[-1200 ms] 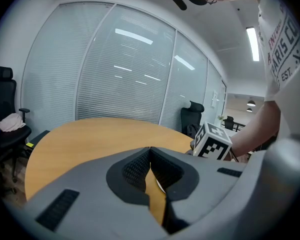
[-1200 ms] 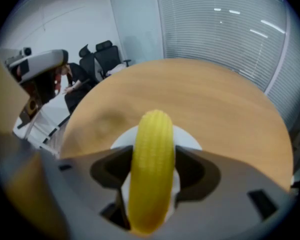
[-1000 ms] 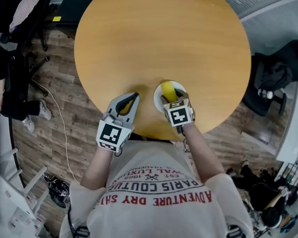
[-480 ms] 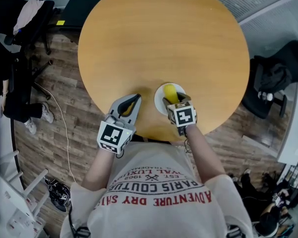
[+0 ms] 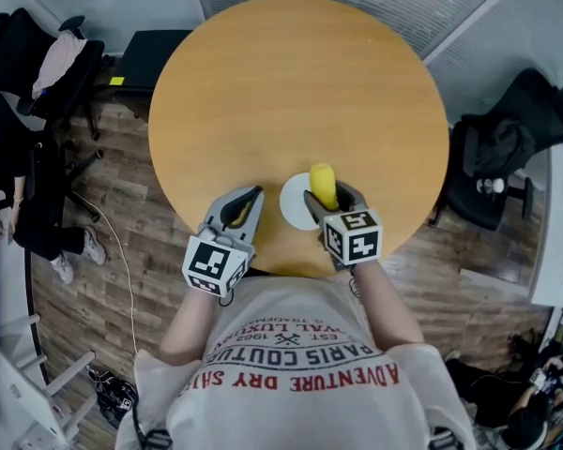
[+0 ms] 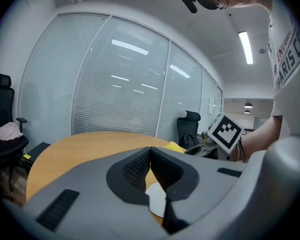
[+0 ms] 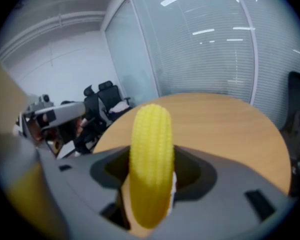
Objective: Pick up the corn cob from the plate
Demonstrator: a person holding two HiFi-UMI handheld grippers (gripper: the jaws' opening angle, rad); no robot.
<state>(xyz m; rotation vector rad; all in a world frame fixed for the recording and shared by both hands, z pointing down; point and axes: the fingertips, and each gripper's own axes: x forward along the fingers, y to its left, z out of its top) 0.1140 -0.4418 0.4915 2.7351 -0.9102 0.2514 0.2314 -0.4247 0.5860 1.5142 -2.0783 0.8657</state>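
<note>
Clamped by one end in the right gripper (image 5: 330, 193), the corn cob (image 5: 323, 184) could be levered loose by tilting — the left gripper (image 5: 250, 198) is closed, empty.

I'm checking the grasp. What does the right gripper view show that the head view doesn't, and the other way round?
Only the right gripper view shows the right gripper with its jaws pressed on both sides of the yellow corn cob. Only the head view shows the white round plate lying bare beside the cob, and the gripper's marker cube. Both show the cob in that gripper and the round wooden table.
</note>
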